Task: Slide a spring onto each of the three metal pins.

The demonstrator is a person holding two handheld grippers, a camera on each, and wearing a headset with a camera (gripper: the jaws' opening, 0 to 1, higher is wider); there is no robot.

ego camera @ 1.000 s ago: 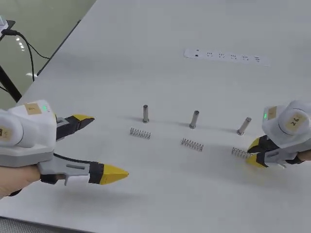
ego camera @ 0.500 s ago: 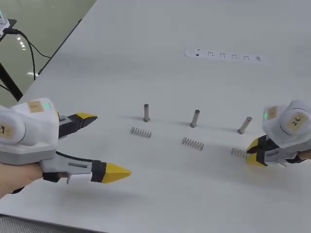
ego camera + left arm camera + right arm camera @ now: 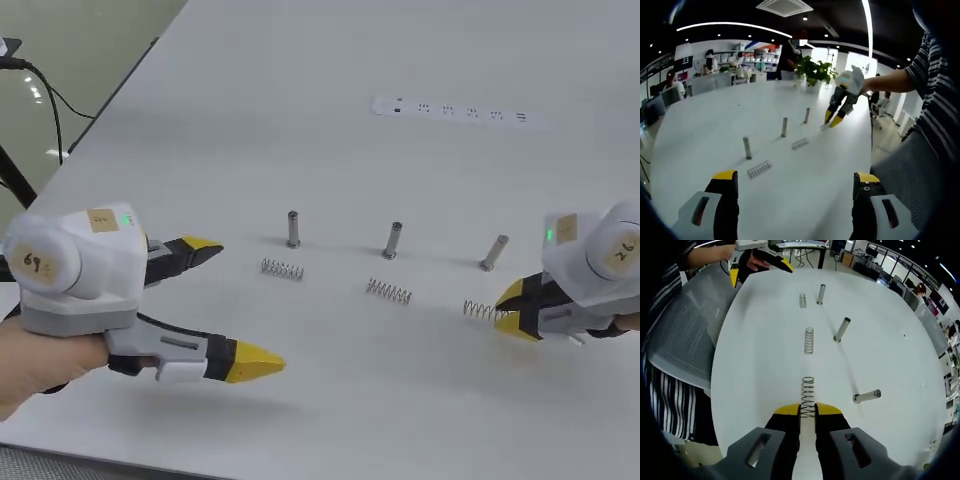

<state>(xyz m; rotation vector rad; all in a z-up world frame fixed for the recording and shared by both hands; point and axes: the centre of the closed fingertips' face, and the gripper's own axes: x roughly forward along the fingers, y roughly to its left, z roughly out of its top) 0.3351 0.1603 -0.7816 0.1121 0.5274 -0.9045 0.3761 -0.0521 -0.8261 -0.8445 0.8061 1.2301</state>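
Observation:
Three upright metal pins (image 3: pixel 293 228) (image 3: pixel 394 239) (image 3: pixel 494 252) stand in a row on the white table (image 3: pixel 330 150). A spring lies in front of the left pin (image 3: pixel 282 268) and another in front of the middle pin (image 3: pixel 388 292). My right gripper (image 3: pixel 512 312) is shut on one end of the third spring (image 3: pixel 480 310), close to the right pin. From the right gripper (image 3: pixel 807 411) that spring (image 3: pixel 807 392) sticks out forward, with a pin (image 3: pixel 867 396) to its right. My left gripper (image 3: pixel 238 305) hovers wide open to the left of the row, holding nothing; its fingertips (image 3: pixel 725 176) face the nearest spring (image 3: pixel 759 169).
A white power strip (image 3: pixel 450 111) lies far back on the table. The table's left edge (image 3: pixel 110 105) runs diagonally, with a black cable (image 3: pixel 45 95) beyond it. A person's striped sleeve (image 3: pixel 935 75) and a mesh chair (image 3: pixel 685 335) flank the table.
My left gripper has drifted a little to the right, toward the springs. My right gripper stays shut on the spring and has edged slightly left. The head camera has shifted.

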